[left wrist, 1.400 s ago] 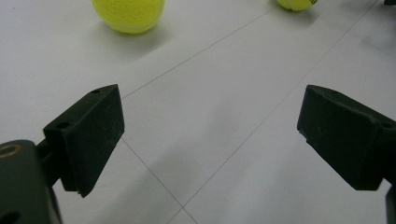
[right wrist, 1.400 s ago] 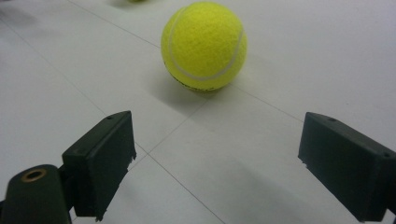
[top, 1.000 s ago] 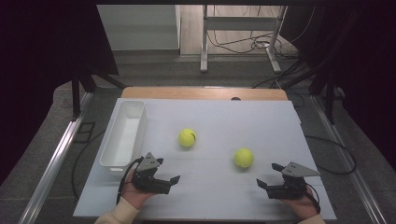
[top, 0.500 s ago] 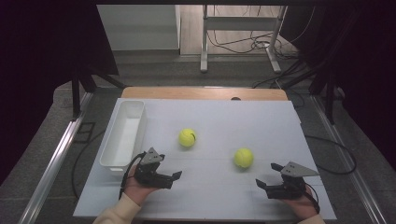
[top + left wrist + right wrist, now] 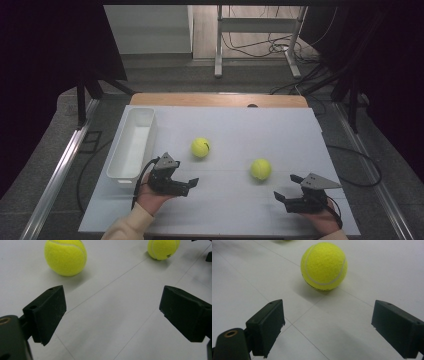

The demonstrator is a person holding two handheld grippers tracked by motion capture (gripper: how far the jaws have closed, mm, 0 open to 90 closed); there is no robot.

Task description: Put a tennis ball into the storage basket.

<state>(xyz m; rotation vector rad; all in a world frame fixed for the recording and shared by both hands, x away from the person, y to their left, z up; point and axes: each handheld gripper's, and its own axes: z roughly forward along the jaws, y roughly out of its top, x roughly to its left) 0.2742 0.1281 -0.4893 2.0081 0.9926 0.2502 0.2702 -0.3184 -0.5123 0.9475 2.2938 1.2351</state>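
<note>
Surface: white table top (image 5: 280, 130), centre of high view; wooden edge at far side, dark floor w/ cables beyond.
Tray: white bin (image 5: 133, 145), left-centre of high view, long side running up-frame, on the table's left part.
Ball 1: yellow tennis ball (image 5: 200, 147), mid-frame in high view, right of bin, apart from it; upper left in left gripper view (image 5: 65, 256).
Ball 2: second tennis ball (image 5: 260, 169), right of centre, lower than ball 1; top centre in right gripper view (image 5: 324, 266).
L gripper: left gripper (image 5: 189, 184), lower left of high view, just below-right of bin's near end; jaws spread wide, nothing between, ball 1 ahead & off to its left.
R gripper: right gripper (image 5: 280, 198), lower right; jaws spread wide, holding nothing, ball 2 near, straight ahead, not touching.
</note>
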